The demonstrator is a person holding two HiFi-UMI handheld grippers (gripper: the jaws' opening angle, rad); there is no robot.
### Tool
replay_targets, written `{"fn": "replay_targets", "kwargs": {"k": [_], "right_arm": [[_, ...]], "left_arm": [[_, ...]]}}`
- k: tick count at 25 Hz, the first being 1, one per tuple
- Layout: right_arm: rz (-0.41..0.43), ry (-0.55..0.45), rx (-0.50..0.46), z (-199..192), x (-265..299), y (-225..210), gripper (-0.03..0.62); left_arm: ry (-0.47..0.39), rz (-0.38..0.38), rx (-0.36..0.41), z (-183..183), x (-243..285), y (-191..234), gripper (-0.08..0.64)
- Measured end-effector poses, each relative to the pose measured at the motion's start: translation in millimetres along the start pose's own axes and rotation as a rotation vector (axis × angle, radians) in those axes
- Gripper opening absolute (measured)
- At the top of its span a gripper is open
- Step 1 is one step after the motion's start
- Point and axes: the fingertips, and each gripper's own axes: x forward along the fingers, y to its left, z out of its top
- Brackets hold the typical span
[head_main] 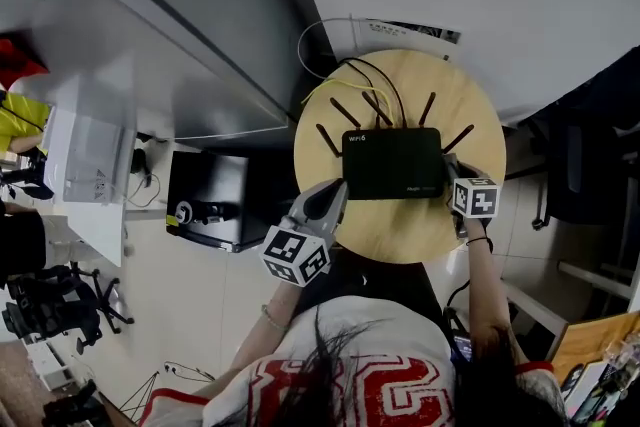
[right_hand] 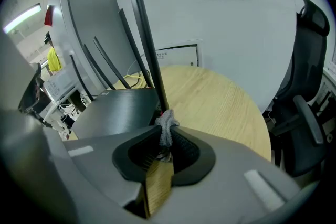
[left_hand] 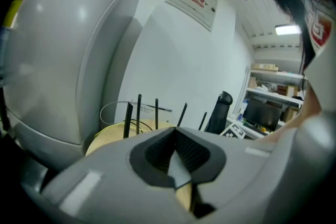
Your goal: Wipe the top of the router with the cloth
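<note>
The router is seen in black with white lettering, the table in pale wood grain, the cloth in grey. Black-and-white square markers are borne by the left gripper and right gripper.

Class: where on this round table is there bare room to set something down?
Bare wood: the strip between the router and the near rim of the table, flanked by the left gripper and the right gripper, which grips the cloth. Crowded: behind the router, among antennas and cables.
</note>
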Motion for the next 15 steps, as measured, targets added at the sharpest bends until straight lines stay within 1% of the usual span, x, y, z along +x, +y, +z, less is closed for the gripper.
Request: {"fn": "replay_targets", "kwargs": {"k": [5,9,15], "right_arm": [[0.001,0.013,0.002,-10.2,-5.6,7.0,0.037],[-0.007,0.033,0.011,-27.6,-12.8,11.3,0.037],[-0.029,0.041,0.049,-49.5,-25.2,17.7,0.037]], "left_arm": [[0.011,-0.029,0.003,-0.5,5.0,-4.9,0.002],[0.021,-0.057,0.004,-2.4,8.0,-7.8,0.002],[0.031,-0.101,0.009,-3.8,8.8,-12.5,0.002]]}}
